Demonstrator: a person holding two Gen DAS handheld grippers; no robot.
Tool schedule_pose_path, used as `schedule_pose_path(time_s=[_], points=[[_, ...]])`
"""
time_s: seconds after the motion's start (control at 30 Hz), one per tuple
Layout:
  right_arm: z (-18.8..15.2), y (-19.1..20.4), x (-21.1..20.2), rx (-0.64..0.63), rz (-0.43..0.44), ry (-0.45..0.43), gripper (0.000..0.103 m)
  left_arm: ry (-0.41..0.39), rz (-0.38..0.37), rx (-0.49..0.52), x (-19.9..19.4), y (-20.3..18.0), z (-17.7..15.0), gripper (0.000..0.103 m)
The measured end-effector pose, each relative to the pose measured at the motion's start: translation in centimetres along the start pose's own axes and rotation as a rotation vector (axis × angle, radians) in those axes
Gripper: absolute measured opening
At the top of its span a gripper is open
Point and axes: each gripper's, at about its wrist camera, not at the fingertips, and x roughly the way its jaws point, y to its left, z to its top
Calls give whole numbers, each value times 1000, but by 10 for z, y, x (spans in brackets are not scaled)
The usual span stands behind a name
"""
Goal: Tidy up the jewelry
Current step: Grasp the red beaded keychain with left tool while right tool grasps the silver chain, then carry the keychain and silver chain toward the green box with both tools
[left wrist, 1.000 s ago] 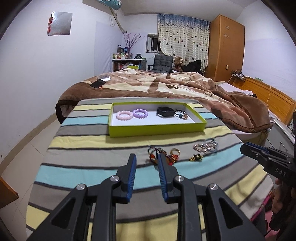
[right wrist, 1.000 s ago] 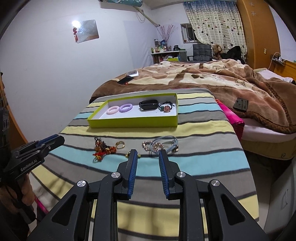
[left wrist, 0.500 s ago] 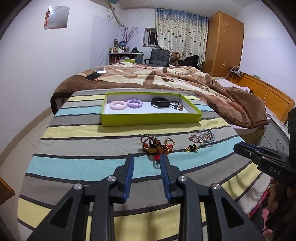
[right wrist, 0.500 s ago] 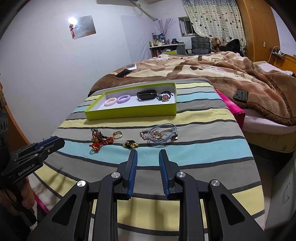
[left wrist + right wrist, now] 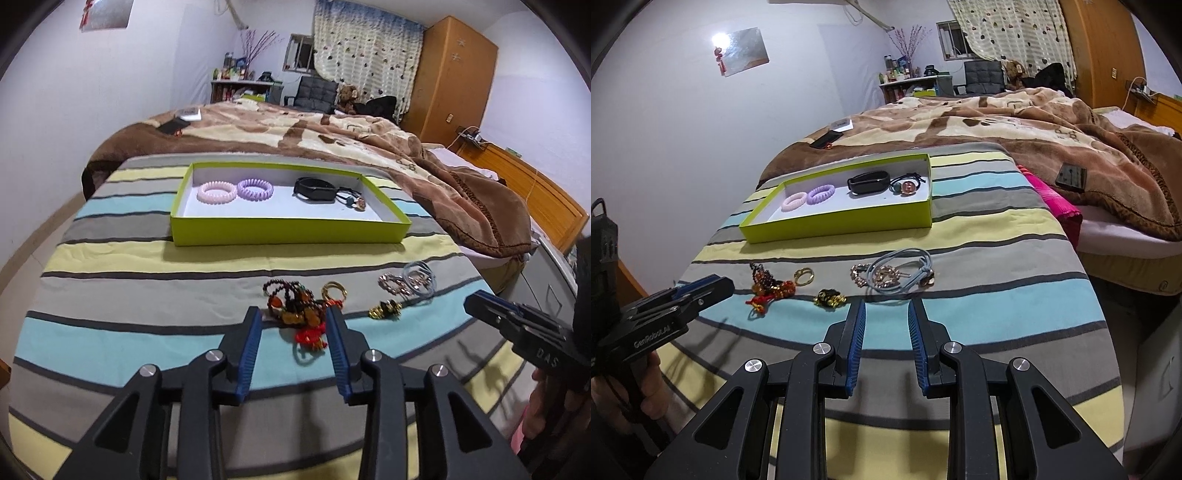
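Note:
A lime-green box (image 5: 288,230) (image 5: 842,223) holds a pink coil tie (image 5: 217,191), a purple coil tie (image 5: 255,189), a black band (image 5: 316,188) and a beaded tie (image 5: 354,199). On the striped cloth lie a dark bead bracelet with red tassel (image 5: 295,314) (image 5: 768,290), a gold ring (image 5: 334,290) (image 5: 803,276), a gold-black charm (image 5: 386,309) (image 5: 829,297) and a blue cord with rhinestone pieces (image 5: 412,282) (image 5: 894,275). My left gripper (image 5: 293,314) is open, its fingers on either side of the bead bracelet. My right gripper (image 5: 886,308) is open and empty, just short of the blue cord.
The striped cloth (image 5: 147,273) covers a table that ends to the right beside a bed with a brown blanket (image 5: 332,133). A phone (image 5: 1071,176) lies on the blanket, another phone (image 5: 171,127) at its far left. A wardrobe (image 5: 450,77) stands behind.
My left gripper has opened wider and moved forward, so its fingers now flank the bead bracelet. My right gripper has moved forward toward the blue cord.

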Motion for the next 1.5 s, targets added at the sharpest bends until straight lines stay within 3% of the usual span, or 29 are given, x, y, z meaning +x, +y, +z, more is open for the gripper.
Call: schedule_pose_path(time_s=[0.5,0.7,0.77,0.83,1.5], points=[[21,-24,42,95,-11,78,26,85,-11,-102,39,4,19,38],[30,-33,56,148,-1,123,25,88,-9,-97,43,5,20,13],[30,-38,62,175,-2,152,25,82,-3,-81,41,3,20,10],[29,-41,64,189,-4,160,18,74,-6,-68,38,2,19,8],[28,-27,25,142,37,45,16,-53,-56,-71,-11,18,24,7]])
